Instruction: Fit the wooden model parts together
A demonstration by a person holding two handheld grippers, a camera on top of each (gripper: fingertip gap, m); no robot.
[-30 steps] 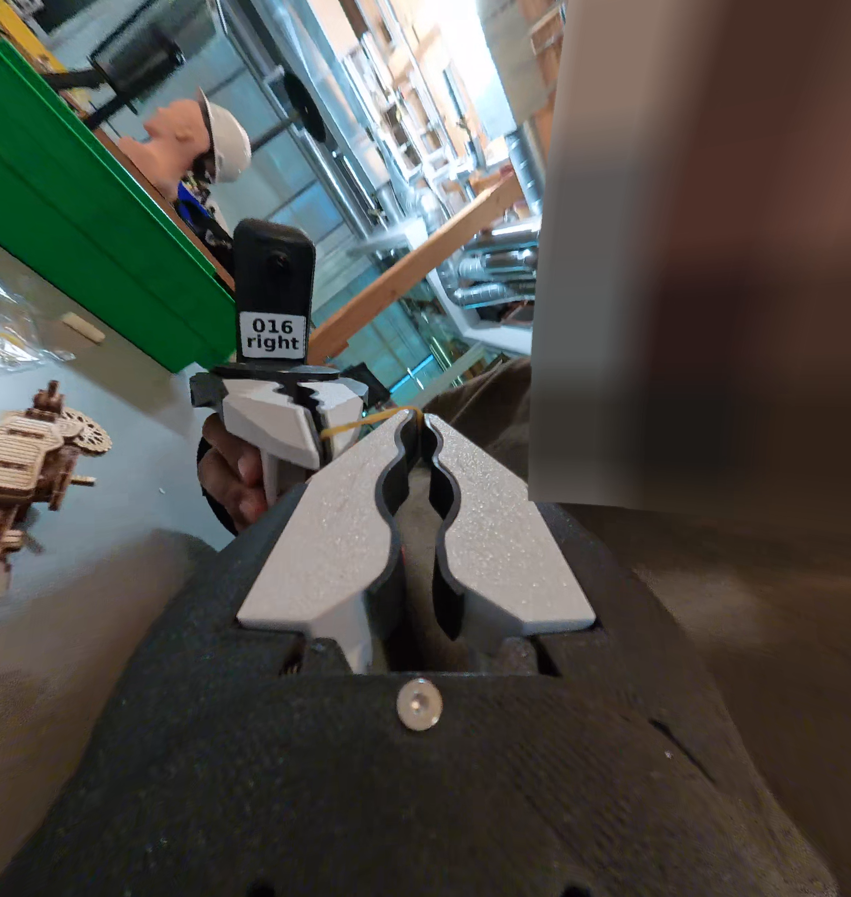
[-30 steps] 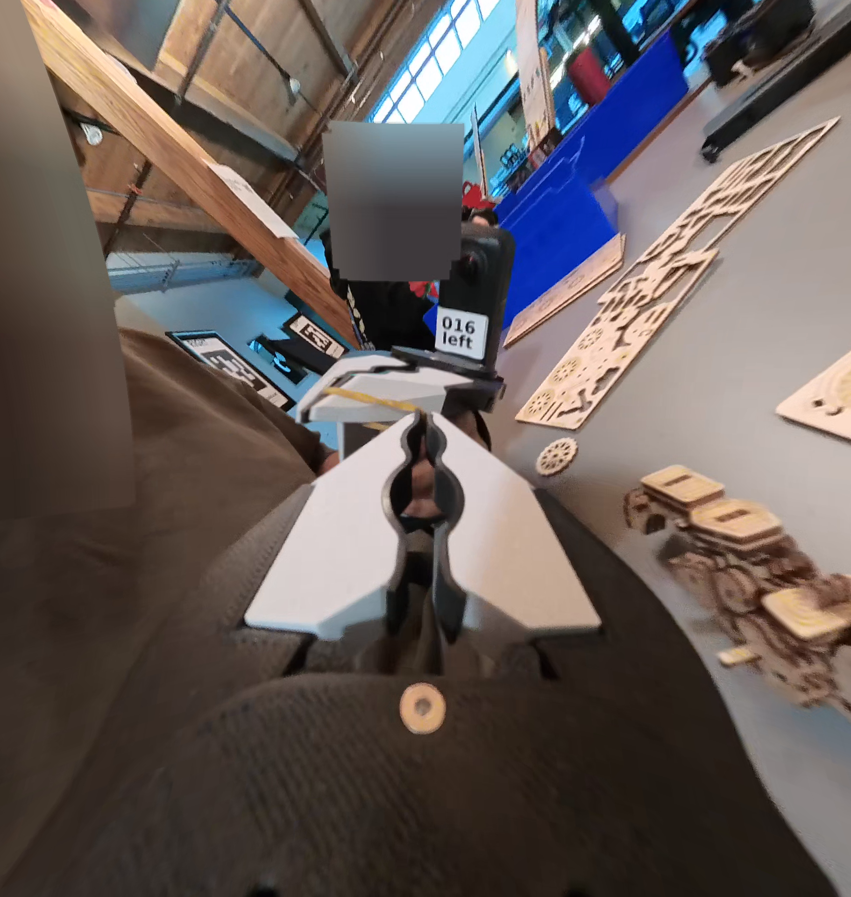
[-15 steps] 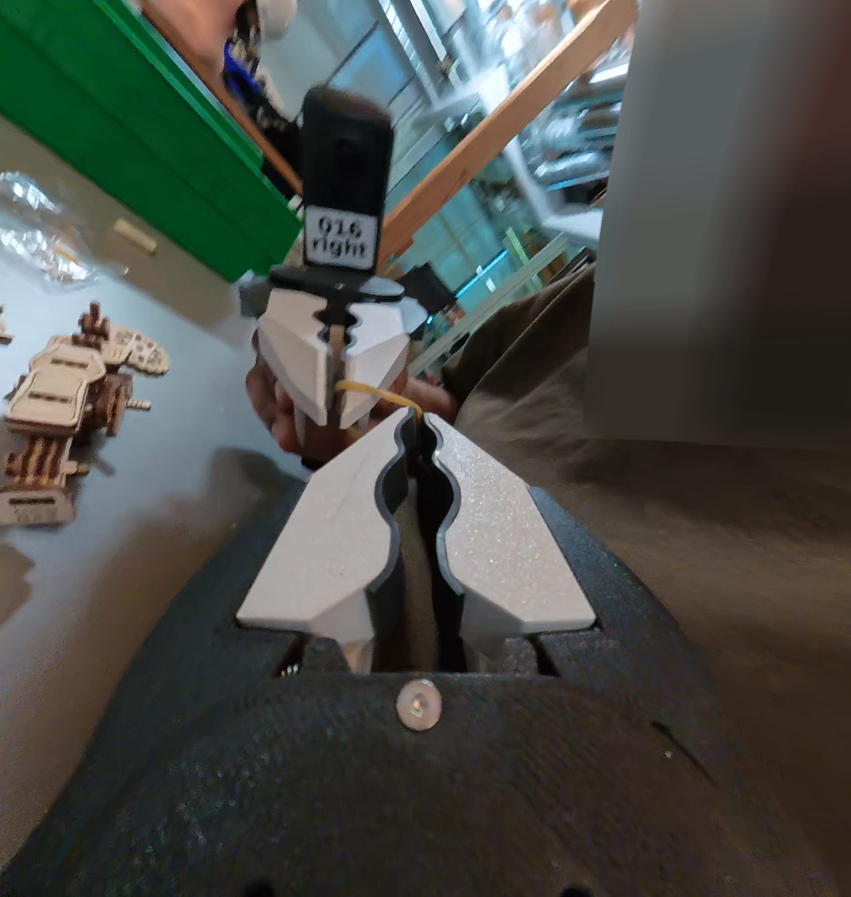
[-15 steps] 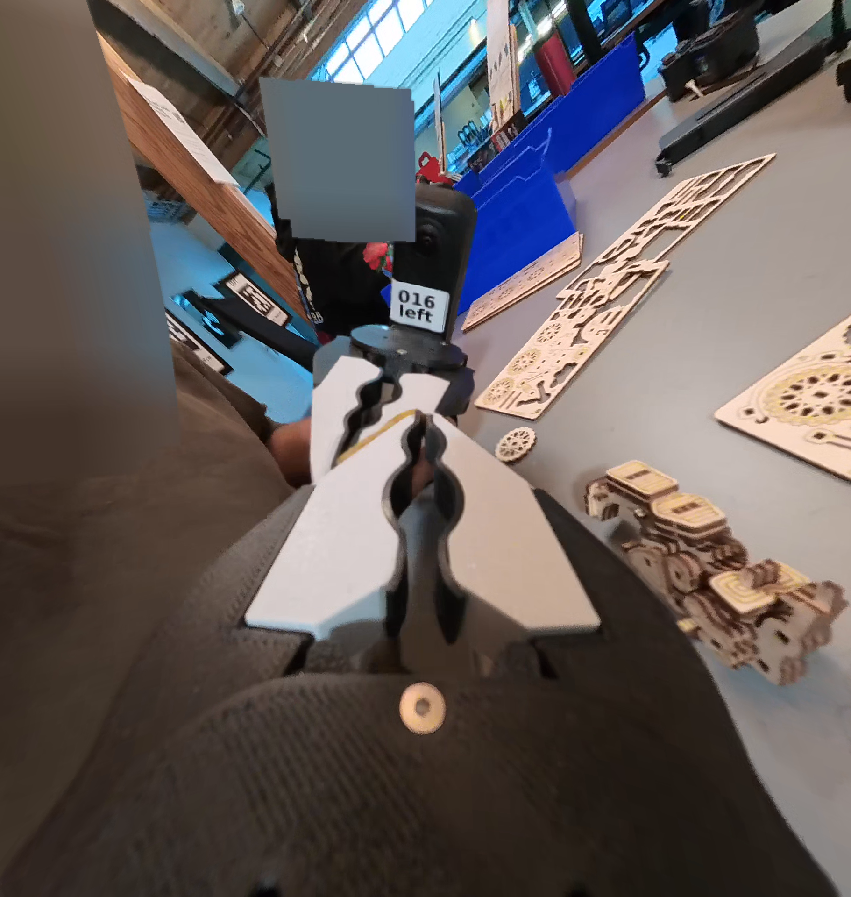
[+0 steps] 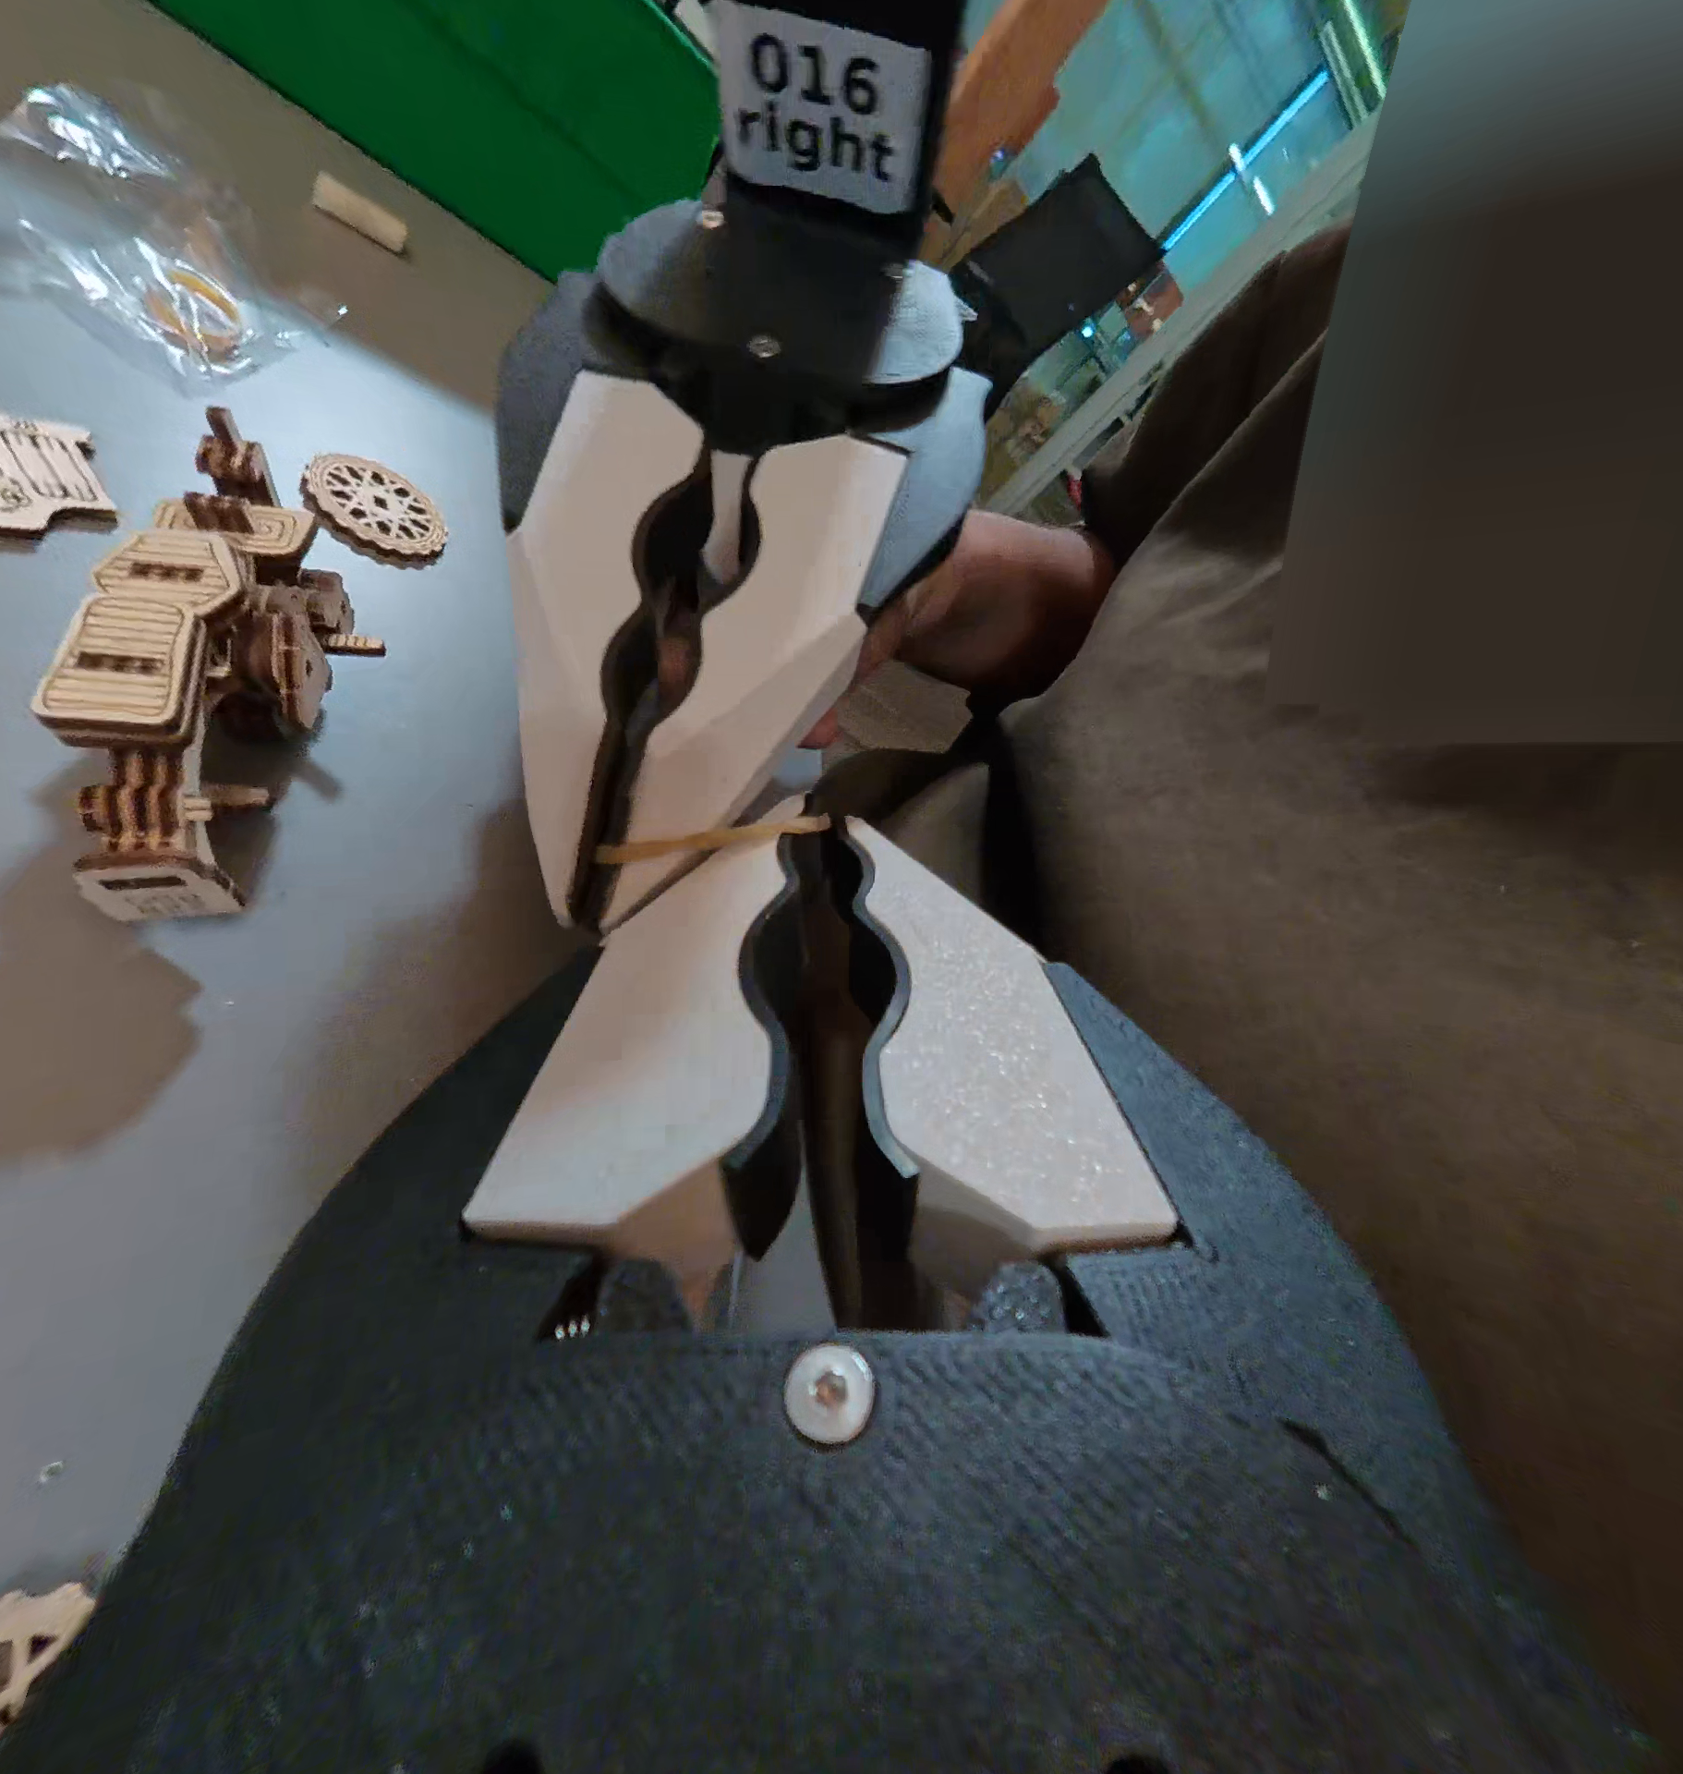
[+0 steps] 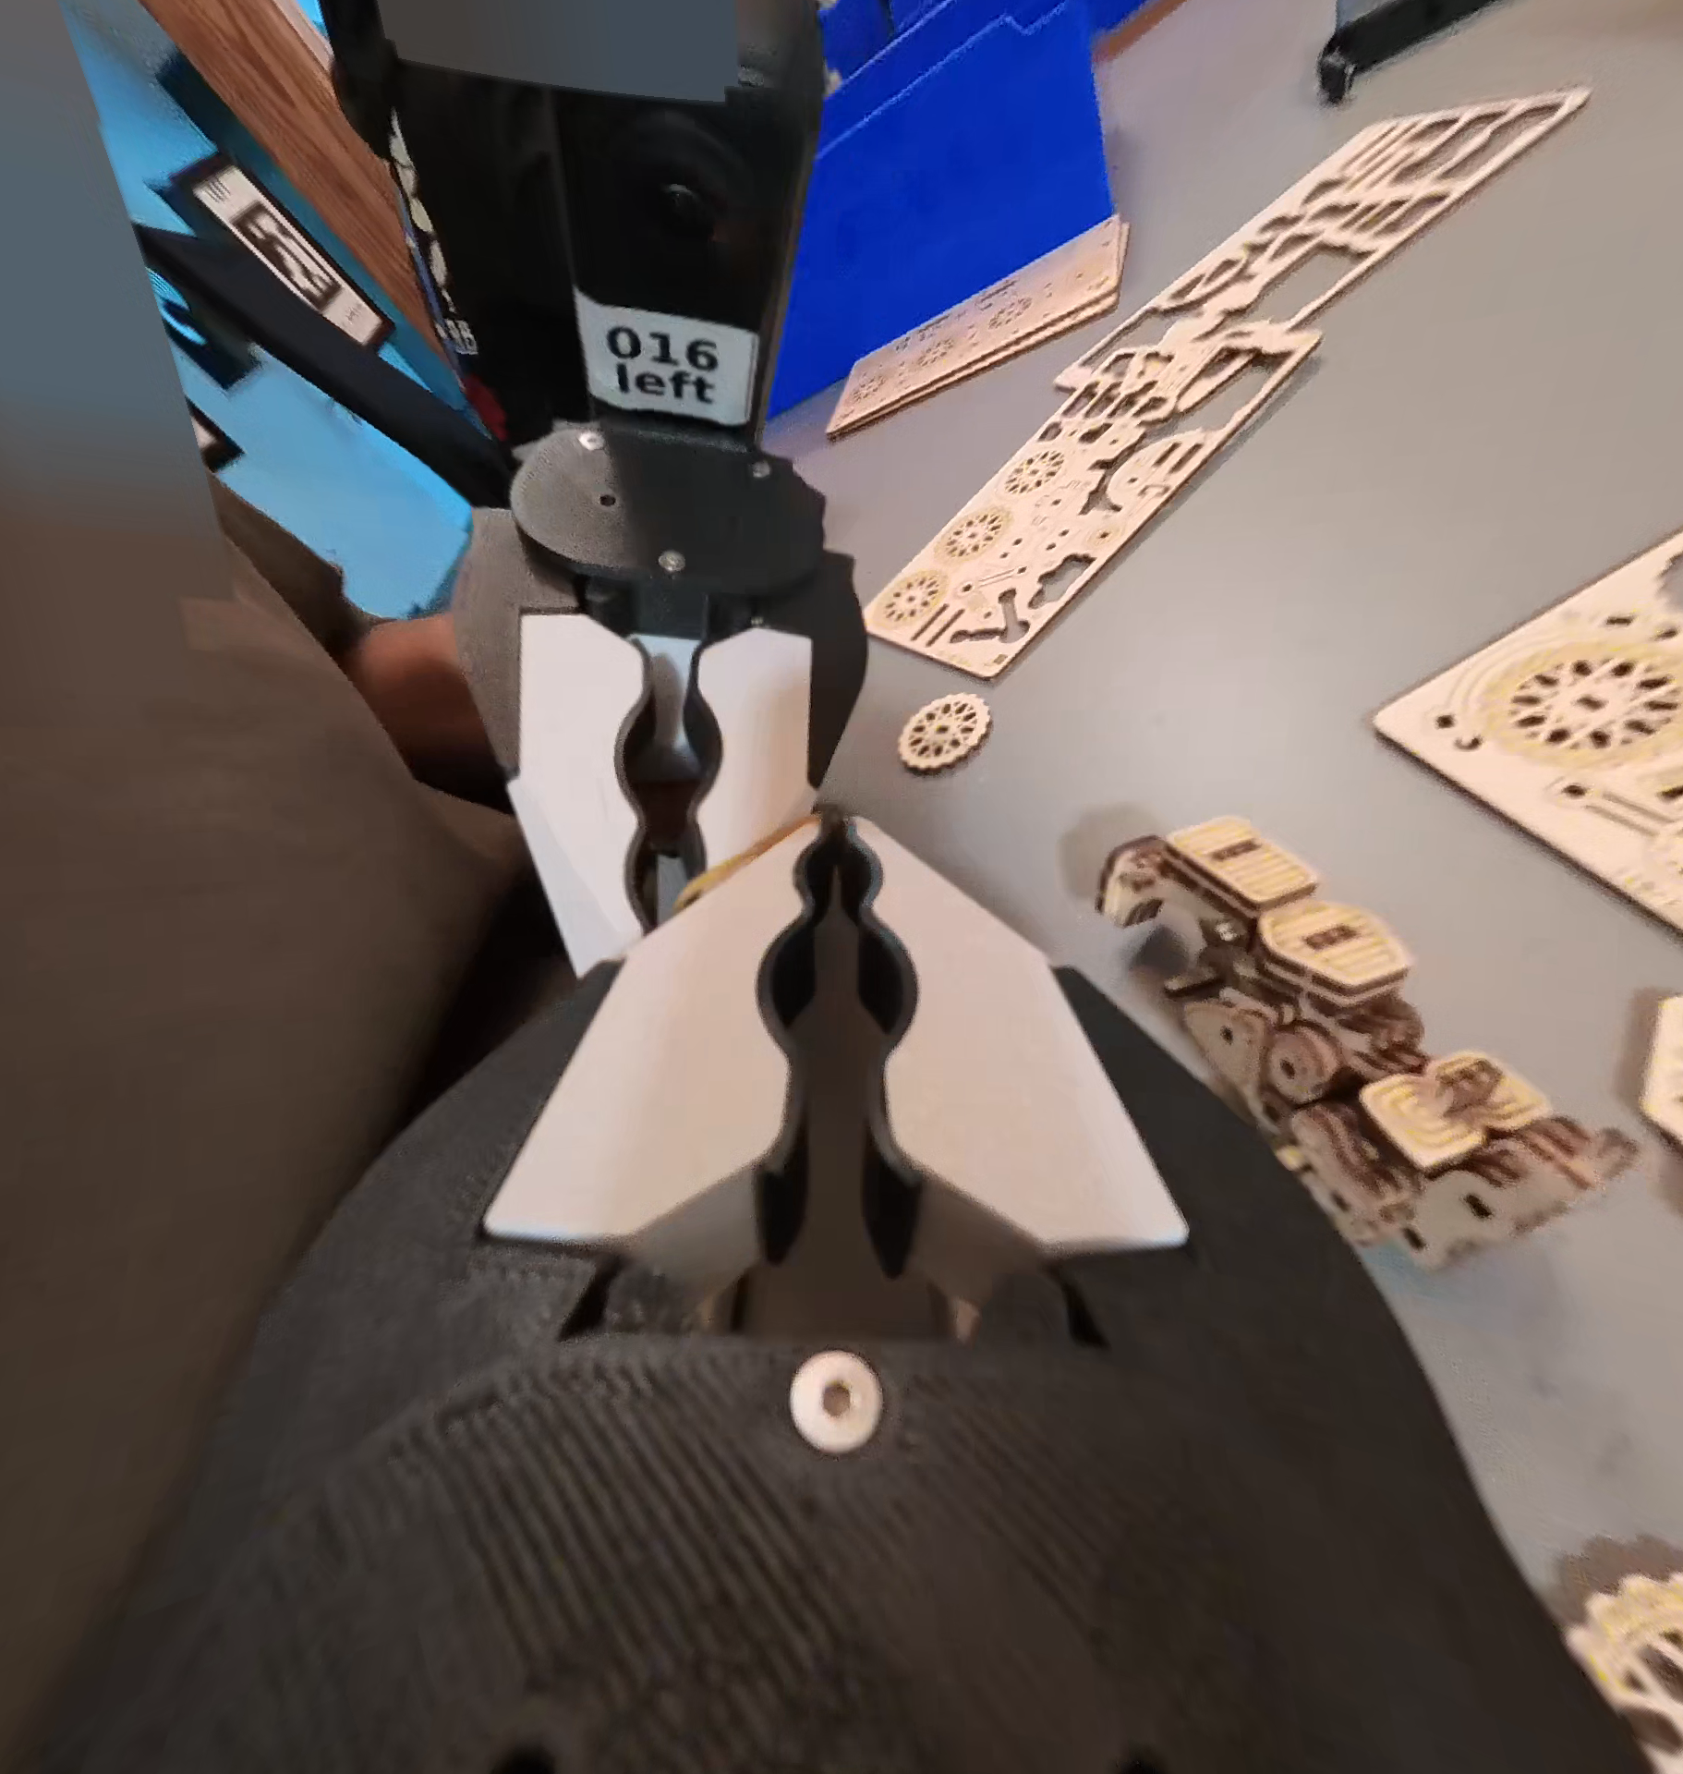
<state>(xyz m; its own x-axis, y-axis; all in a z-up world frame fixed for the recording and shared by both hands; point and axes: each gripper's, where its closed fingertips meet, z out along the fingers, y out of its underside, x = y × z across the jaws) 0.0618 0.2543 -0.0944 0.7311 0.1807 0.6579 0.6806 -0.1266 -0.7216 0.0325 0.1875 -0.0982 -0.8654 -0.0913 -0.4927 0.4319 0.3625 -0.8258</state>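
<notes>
A thin yellow rubber band (image 5: 713, 840) is stretched between the tips of both grippers, a little above the grey table. My left gripper (image 5: 823, 830) is shut on one end. My right gripper (image 5: 593, 907) points towards it from the far side, shut on the other end. In the right wrist view my right gripper (image 6: 830, 826) is shut, and the band (image 6: 732, 864) runs to the left gripper (image 6: 660, 922). A part-built wooden model (image 5: 175, 662) lies on the table; it also shows in the right wrist view (image 6: 1298, 1008). A loose wooden gear wheel (image 5: 374, 499) (image 6: 945, 732) lies beside it.
Laser-cut wooden part sheets (image 6: 1106, 480) (image 6: 1586, 720) lie on the grey table (image 6: 1298, 576). A blue bin (image 6: 953, 192) stands behind them. A green bin (image 5: 435, 96) and a clear plastic bag (image 5: 118, 240) are at the table's other side. A person's brown sleeve (image 5: 1298, 960) is close by. Across from one pair of fingers to the other is roughly 6 centimeters. The loose wooden gear wheel (image 6: 945, 732) lies some 10 centimeters from my right tips, 15 centimeters from my left tips.
Both grippers have tilted down towards the table and come closer tip to tip. The band stays held between them. The wooden model now lies nearer in both views.
</notes>
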